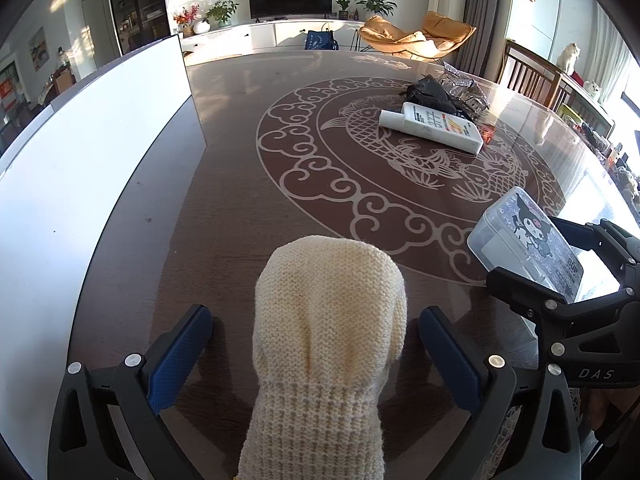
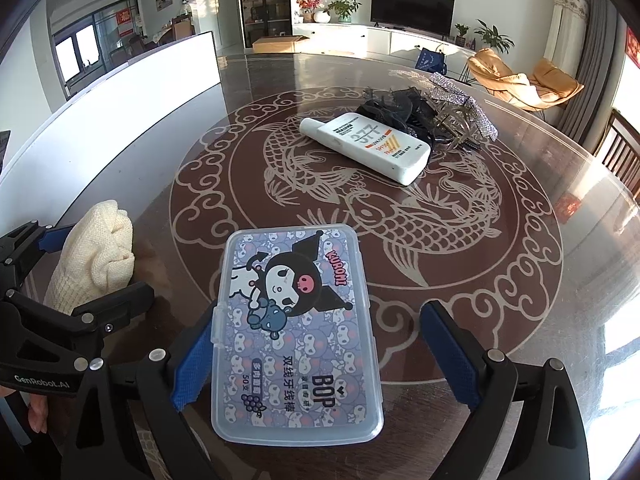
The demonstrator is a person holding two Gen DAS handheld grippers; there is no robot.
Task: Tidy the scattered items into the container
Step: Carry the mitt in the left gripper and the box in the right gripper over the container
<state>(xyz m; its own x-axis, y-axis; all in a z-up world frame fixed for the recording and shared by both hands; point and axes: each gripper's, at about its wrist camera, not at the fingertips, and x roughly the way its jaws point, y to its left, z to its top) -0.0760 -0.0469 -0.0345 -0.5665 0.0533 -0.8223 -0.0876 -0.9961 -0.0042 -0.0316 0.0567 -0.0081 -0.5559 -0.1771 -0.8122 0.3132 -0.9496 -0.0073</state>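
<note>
White container: far left on the table, wall toward the grippers, well apart from everything loose.
Left gripper: jaws spread wide, cream knit item between them, blue pads clear of it on both sides. Best closed low on the bunched body, not on the ribbed cuff.
Right gripper: jaws wide open around the plastic floss box; left pad beside the latch edge, right pad apart. Best centred first, then squeezed across the short sides.
Tube and hair clips: heaped beyond, near the far rim, not yet collected.
</note>
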